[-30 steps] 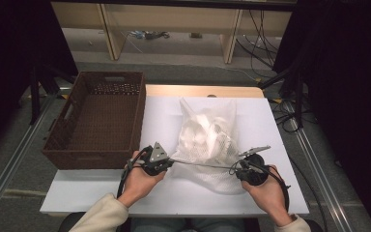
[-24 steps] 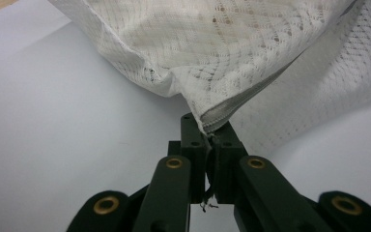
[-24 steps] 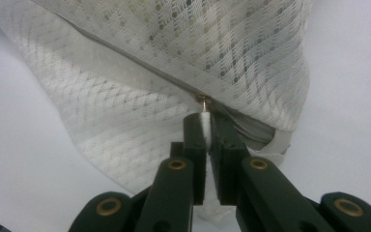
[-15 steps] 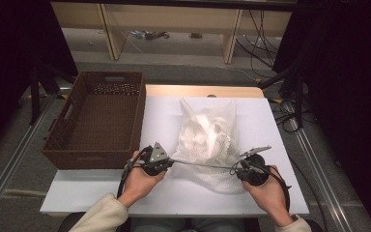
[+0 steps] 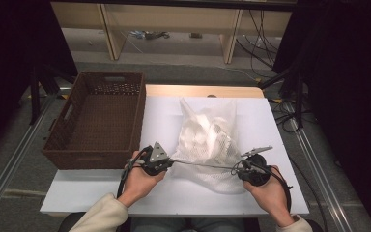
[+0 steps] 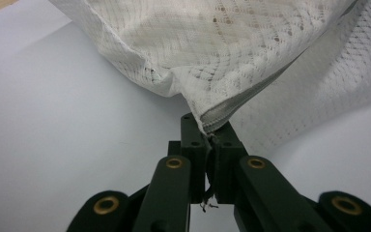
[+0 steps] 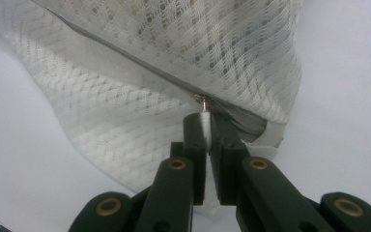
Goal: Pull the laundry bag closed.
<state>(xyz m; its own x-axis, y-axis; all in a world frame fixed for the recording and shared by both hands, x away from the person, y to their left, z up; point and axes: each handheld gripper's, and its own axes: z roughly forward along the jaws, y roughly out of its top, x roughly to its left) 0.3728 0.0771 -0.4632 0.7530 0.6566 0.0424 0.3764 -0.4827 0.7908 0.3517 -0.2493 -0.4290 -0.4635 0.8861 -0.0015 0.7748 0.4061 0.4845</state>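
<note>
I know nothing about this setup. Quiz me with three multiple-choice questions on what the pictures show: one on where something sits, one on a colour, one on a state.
1. Where is the basket relative to the mesh bag, in the high view?
A. to its left
B. to its right
C. underneath it

2. What colour is the basket?
A. white
B. brown
C. blue

3. What is the right tool doing?
A. hanging open above the bag
C. resting inside the basket
B. clamped on the zipper pull

Answers:
1 A, the basket stands at the table's left edge, the bag lies mid-table.
2 B, its woven walls are dark brown.
3 B, the right tool view shows the white pull pinched between closed jaws; the left tool pinches the bag's corner.
</note>
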